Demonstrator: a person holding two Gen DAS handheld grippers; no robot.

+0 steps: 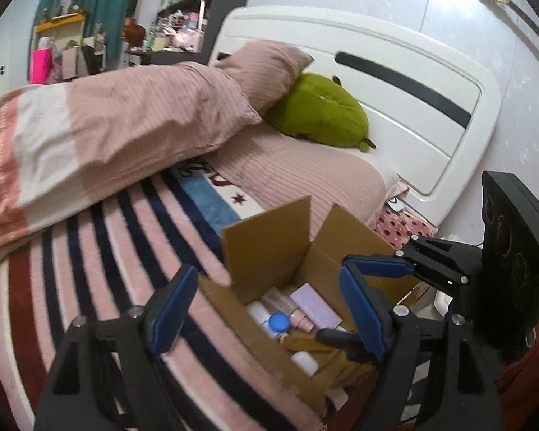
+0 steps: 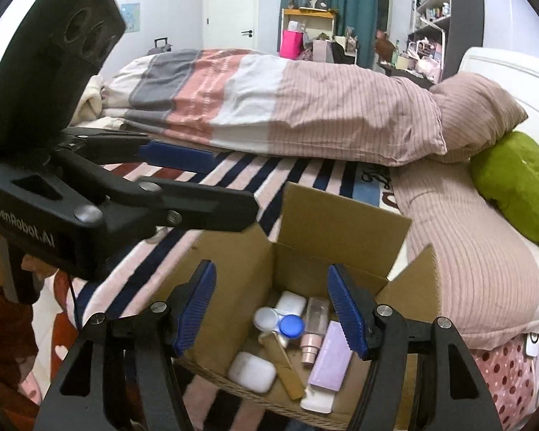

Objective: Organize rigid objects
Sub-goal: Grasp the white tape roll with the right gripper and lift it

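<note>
An open cardboard box [image 2: 341, 230] [image 1: 269, 244] sits on the striped blanket. Inside lie a white earbud case [image 2: 251, 371], a second white case [image 2: 291, 303], a white-and-blue contact lens case [image 2: 280, 323] [image 1: 275, 323], a small pink-capped bottle [image 2: 314, 334], a lilac box [image 2: 330, 355] [image 1: 314, 305] and a tan strip [image 2: 287, 370]. My right gripper [image 2: 271, 312] hangs open over the box with nothing between its blue pads. My left gripper [image 1: 269, 312] [image 2: 233, 186] is open too, empty, over the box's left edge.
The box rests near the bed's edge by a pink striped pillow [image 2: 478, 269]. A folded duvet [image 2: 287, 107] lies across the bed. A green plush [image 1: 319, 111] leans on the white headboard [image 1: 395, 82]. Cluttered shelves [image 2: 431, 10] stand beyond.
</note>
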